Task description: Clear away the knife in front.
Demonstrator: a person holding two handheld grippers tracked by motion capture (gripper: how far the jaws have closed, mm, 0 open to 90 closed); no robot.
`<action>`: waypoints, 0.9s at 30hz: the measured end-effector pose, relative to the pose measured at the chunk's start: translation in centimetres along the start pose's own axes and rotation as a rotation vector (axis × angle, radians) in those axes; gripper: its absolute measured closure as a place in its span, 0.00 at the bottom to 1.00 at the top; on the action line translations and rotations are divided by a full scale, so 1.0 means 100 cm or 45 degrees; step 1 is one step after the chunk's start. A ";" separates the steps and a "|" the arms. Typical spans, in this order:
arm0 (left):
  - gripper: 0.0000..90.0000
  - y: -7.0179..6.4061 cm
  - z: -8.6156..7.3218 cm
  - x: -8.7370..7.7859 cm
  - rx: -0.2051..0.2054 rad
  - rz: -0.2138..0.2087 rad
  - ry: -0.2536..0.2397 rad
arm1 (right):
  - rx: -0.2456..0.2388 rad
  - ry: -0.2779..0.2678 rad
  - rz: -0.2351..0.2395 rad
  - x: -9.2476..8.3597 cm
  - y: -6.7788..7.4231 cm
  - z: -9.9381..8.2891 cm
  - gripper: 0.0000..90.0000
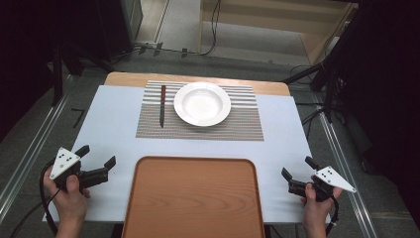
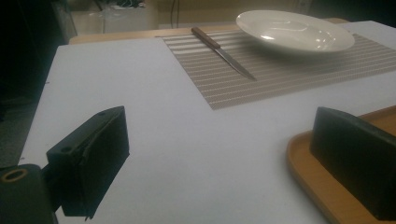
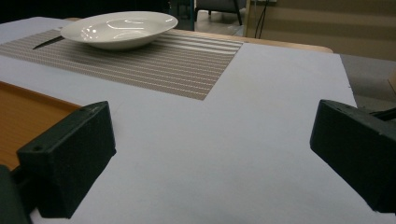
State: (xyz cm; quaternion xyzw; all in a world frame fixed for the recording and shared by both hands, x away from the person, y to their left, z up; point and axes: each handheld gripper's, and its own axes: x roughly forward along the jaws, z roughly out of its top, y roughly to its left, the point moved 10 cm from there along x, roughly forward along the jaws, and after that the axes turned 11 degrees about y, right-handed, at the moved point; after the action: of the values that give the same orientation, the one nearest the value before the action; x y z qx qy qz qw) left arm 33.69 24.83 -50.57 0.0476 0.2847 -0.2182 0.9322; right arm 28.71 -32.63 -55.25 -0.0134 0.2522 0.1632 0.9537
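At the near left corner of the table we are holding the left gripper (image 1: 96, 154) with its jaws spread wide and nothing between them, and at the near right we are keeping the right gripper (image 1: 296, 168) spread and empty as well. Between the two we are seeing the wooden tray (image 1: 193, 198) lying bare at the near edge. Farther out, on the striped placemat (image 1: 237, 124), the knife (image 1: 162, 105) is lying flat just left of the white plate (image 1: 202, 103), its wooden handle pointing far and its blade pointing near. We are judging the knife light, stiff and thin, lying so low that the blade will be slippery to pinch, so we are favouring the thicker handle (image 2: 205, 37) as the place to grip. The plate looks heavier, smooth and breakable; we are expecting to take it by the raised rim (image 3: 161, 27), squarely and gently.
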 end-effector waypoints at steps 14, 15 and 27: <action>0.04 -0.022 0.029 0.016 0.030 -0.050 0.020 | -0.010 -0.004 0.010 0.000 0.001 0.000 0.00; 0.04 -0.023 0.031 0.018 0.032 -0.052 0.020 | -0.011 -0.004 0.009 0.000 0.001 0.000 0.00; 0.04 -0.036 0.060 0.041 0.079 -0.078 0.051 | -0.019 -0.007 0.010 0.000 0.002 0.000 0.00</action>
State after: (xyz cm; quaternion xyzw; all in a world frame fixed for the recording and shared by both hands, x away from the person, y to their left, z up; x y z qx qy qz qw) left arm 38.24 18.72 -47.68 0.0721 0.2977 -0.2544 0.9173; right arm 28.63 -32.46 -55.23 -0.0191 0.2484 0.1688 0.9536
